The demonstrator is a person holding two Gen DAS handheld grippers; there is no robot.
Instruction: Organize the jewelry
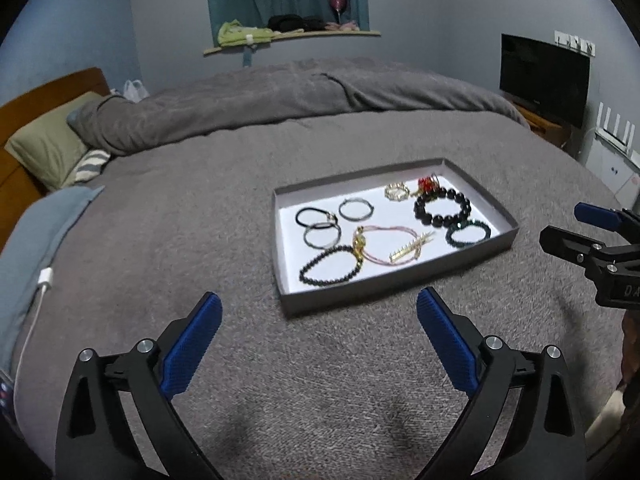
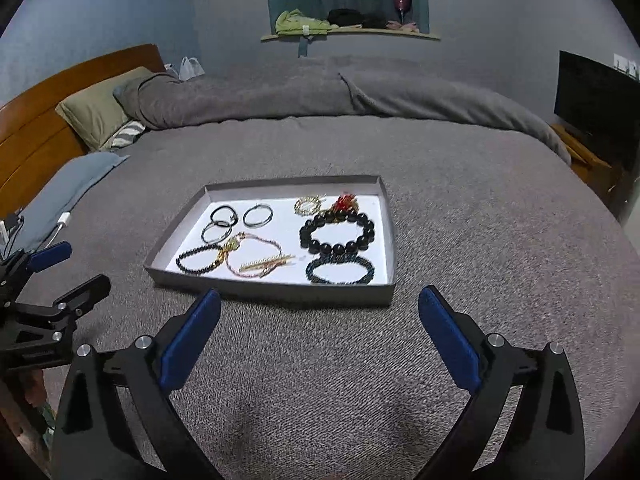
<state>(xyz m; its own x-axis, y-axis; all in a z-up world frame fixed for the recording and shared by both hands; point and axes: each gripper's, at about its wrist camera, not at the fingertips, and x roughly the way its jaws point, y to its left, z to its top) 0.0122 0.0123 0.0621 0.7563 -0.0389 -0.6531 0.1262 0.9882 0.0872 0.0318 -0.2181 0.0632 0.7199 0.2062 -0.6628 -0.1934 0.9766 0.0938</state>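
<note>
Shallow grey tray with a white floor, lying on the grey blanket of the bed, seen from both wrist cameras. All the jewelry in view lies inside the tray; none shows on the blanket.

Far left corner: three thin hoops, two of them overlapping, one just beside. Near left corner: a small-bead black bracelet touching a gold charm on a pink cord bracelet, across which lies a gold comb-like clip. Right side: a large-bead black bracelet, with a dark green bead bracelet just beside it toward the near edge. Far right corner: a gold ring-like piece and a red ornament, the latter touching the large beads.

Left claw and right claw both stand wide apart and hold nothing, poised over bare blanket short of the tray's near edge.

The scene fits either a tray with pieces yet to be separated or one filled and left so; the overlaps at the near left corner favour neither reading firmly.

Handling note: should the tangled trio be parted, the clip is probably best pinched across its narrow width, lifted straight up so the cord does not trail. Beaded loops roll and sag; grip one bead-run, not the open middle. The tray is light and may slide on soft bedding.
</note>
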